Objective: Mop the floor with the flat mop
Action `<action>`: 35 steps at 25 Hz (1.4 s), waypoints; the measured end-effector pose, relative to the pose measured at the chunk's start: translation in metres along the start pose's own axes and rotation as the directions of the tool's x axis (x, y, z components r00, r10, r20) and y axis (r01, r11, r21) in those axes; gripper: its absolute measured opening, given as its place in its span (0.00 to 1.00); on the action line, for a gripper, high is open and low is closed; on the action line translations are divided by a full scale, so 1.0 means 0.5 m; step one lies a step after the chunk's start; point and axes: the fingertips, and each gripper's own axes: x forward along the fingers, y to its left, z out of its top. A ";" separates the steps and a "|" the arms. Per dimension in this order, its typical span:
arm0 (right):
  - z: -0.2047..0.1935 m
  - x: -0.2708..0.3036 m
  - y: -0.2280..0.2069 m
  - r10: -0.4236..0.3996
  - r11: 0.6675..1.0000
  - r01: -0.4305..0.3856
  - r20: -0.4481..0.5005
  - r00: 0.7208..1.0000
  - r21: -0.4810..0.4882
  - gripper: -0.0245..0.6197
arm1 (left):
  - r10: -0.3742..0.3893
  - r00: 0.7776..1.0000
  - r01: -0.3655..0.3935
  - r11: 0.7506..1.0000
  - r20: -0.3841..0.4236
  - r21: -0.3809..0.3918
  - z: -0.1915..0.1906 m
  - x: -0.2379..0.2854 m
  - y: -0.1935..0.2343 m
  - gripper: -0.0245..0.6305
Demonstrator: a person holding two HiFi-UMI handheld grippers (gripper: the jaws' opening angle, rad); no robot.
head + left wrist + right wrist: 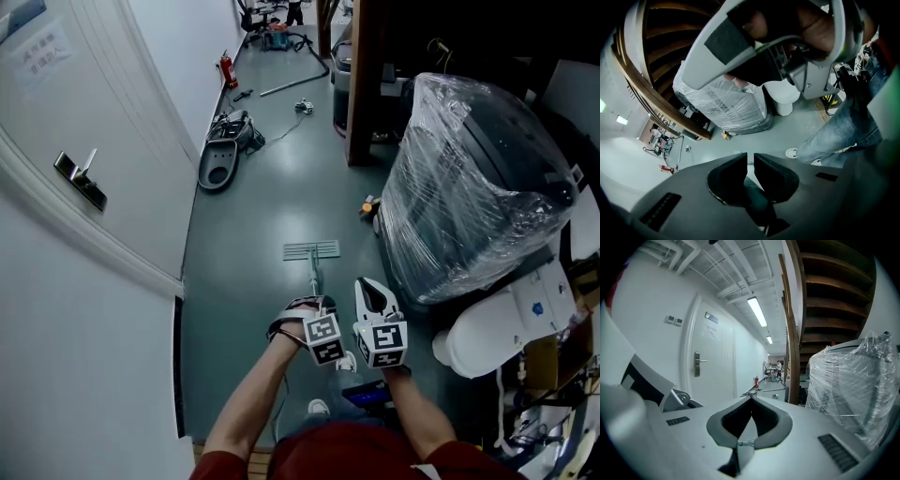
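Head view: flat mop head (311,250) down on floor (253,187), no wet streaks visible, so likely early going. Left gripper (750,161) clamped on mop handle (757,201); right gripper (751,401) pinched closed, apparently empty.

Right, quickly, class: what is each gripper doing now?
Left gripper: shut on the mop handle.
Right gripper: shut, holding nothing.
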 end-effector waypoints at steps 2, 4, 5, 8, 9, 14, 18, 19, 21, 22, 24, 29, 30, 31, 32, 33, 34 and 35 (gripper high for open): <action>0.011 0.021 -0.015 0.006 1.000 -0.006 0.006 1.000 0.000 0.06 | 0.004 1.000 -0.004 1.000 -0.007 0.000 0.003 0.012 0.024 0.12; 0.017 0.041 -0.033 0.008 1.000 -0.008 0.009 1.000 0.002 0.06 | 0.007 1.000 -0.007 1.000 -0.012 -0.004 0.007 0.026 0.046 0.12; 0.020 0.050 -0.043 0.008 1.000 -0.008 0.010 1.000 0.003 0.06 | 0.007 1.000 -0.007 1.000 -0.013 -0.006 0.010 0.032 0.057 0.12; 0.032 0.077 -0.070 0.011 1.000 -0.012 0.015 1.000 0.011 0.06 | 0.009 1.000 -0.009 1.000 -0.014 -0.016 0.022 0.045 0.094 0.12; 0.036 0.086 -0.080 0.013 1.000 -0.013 0.017 1.000 0.014 0.06 | 0.010 1.000 -0.010 1.000 -0.015 -0.020 0.027 0.048 0.107 0.12; 0.048 0.137 -0.133 0.022 0.999 -0.022 0.018 1.000 0.023 0.06 | 0.013 1.000 -0.014 0.999 -0.028 -0.030 0.047 0.084 0.172 0.12; 0.057 0.182 -0.183 0.029 0.999 -0.029 0.018 0.999 0.024 0.06 | 0.020 0.999 -0.021 0.999 -0.042 -0.036 0.061 0.118 0.227 0.12; 0.059 0.193 -0.197 0.032 0.999 -0.033 0.019 0.999 0.023 0.06 | 0.021 0.999 -0.023 0.999 -0.044 -0.038 0.067 0.127 0.241 0.12; 0.064 0.212 -0.222 0.038 0.999 -0.039 0.020 0.999 0.023 0.06 | 0.023 0.999 -0.025 0.999 -0.048 -0.044 0.077 0.144 0.266 0.12; 0.067 0.222 -0.232 0.041 0.999 -0.041 0.022 0.999 0.023 0.06 | 0.025 0.998 -0.027 0.998 -0.051 -0.048 0.080 0.151 0.278 0.12; 0.074 0.242 -0.246 0.046 0.999 -0.047 0.025 0.999 0.019 0.06 | 0.030 0.998 -0.033 0.998 -0.053 -0.054 0.081 0.162 0.301 0.12; 0.078 0.294 -0.259 0.056 0.998 -0.056 0.020 0.998 0.011 0.06 | 0.036 0.998 -0.038 0.998 -0.048 -0.054 0.064 0.185 0.343 0.12; 0.078 0.306 -0.260 0.056 0.998 -0.056 0.018 0.998 0.010 0.06 | 0.036 0.998 -0.038 0.998 -0.043 -0.053 0.061 0.189 0.354 0.12; 0.078 0.320 -0.263 0.054 0.999 -0.054 0.018 0.998 0.008 0.06 | 0.037 0.999 -0.039 0.998 -0.039 -0.050 0.058 0.193 0.366 0.12; 0.079 0.336 -0.267 0.050 0.999 -0.050 0.020 0.999 0.009 0.06 | 0.038 0.999 -0.039 0.998 -0.036 -0.047 0.054 0.198 0.380 0.12; 0.082 0.353 -0.270 0.045 0.999 -0.045 0.023 0.999 0.010 0.06 | 0.039 0.999 -0.041 0.998 -0.034 -0.045 0.050 0.203 0.396 0.12; 0.086 0.371 -0.272 0.042 0.999 -0.042 0.024 0.999 0.012 0.06 | 0.041 0.999 -0.042 0.998 -0.033 -0.045 0.046 0.207 0.414 0.12; 0.089 0.388 -0.270 0.042 0.999 -0.042 0.024 0.999 0.014 0.06 | 0.041 0.999 -0.042 0.998 -0.032 -0.047 0.040 0.211 0.430 0.12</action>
